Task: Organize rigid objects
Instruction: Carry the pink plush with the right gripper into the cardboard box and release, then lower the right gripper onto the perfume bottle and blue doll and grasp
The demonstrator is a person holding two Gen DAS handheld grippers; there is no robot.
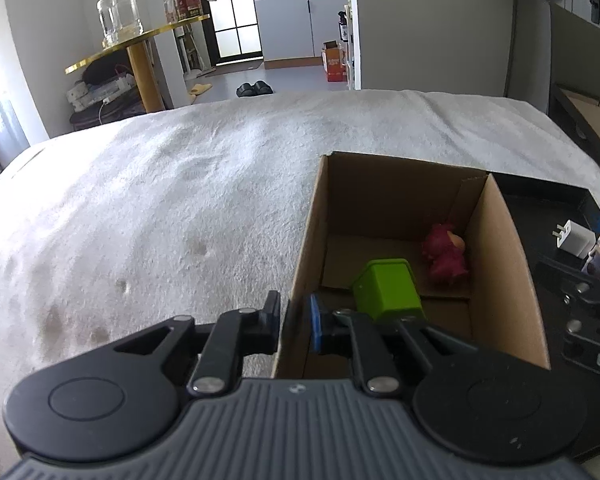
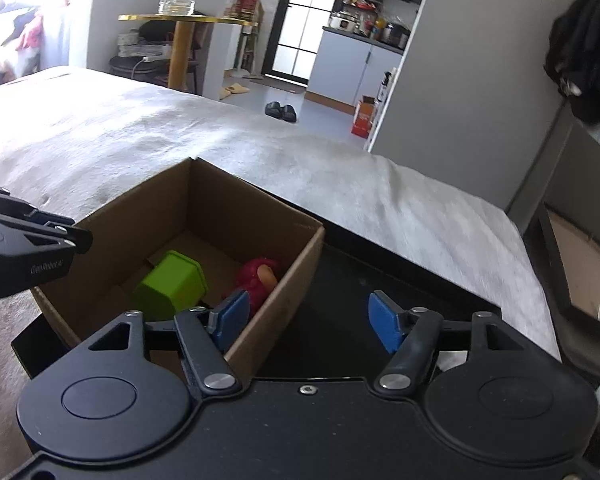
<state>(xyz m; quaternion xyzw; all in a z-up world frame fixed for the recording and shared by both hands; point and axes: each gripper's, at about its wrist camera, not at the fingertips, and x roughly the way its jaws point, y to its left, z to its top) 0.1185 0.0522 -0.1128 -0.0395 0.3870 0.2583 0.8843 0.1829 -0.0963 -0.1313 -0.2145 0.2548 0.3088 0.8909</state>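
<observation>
An open cardboard box [image 1: 312, 224] [image 2: 148, 200] stands on a bed with a white blanket. Inside lie a green plastic cup [image 1: 388, 290] [image 2: 172, 284] on its side and a pink dragon-fruit toy [image 1: 446, 254] [image 2: 258, 276]. My left gripper [image 1: 296, 320] straddles the box's left wall, one finger outside and one inside, jaws closed on the wall. My right gripper [image 2: 308, 320] is open and empty, its left finger over the box's right wall, its right finger over a black tray [image 2: 340, 304]. The right gripper also shows at the right edge of the left wrist view [image 1: 592, 280].
A white charger plug [image 1: 574, 238] lies on the black tray [image 1: 540, 216] right of the box. The white blanket [image 1: 160, 208] spreads to the left and behind. A gold side table [image 2: 184, 20] with a glass jar stands beyond the bed.
</observation>
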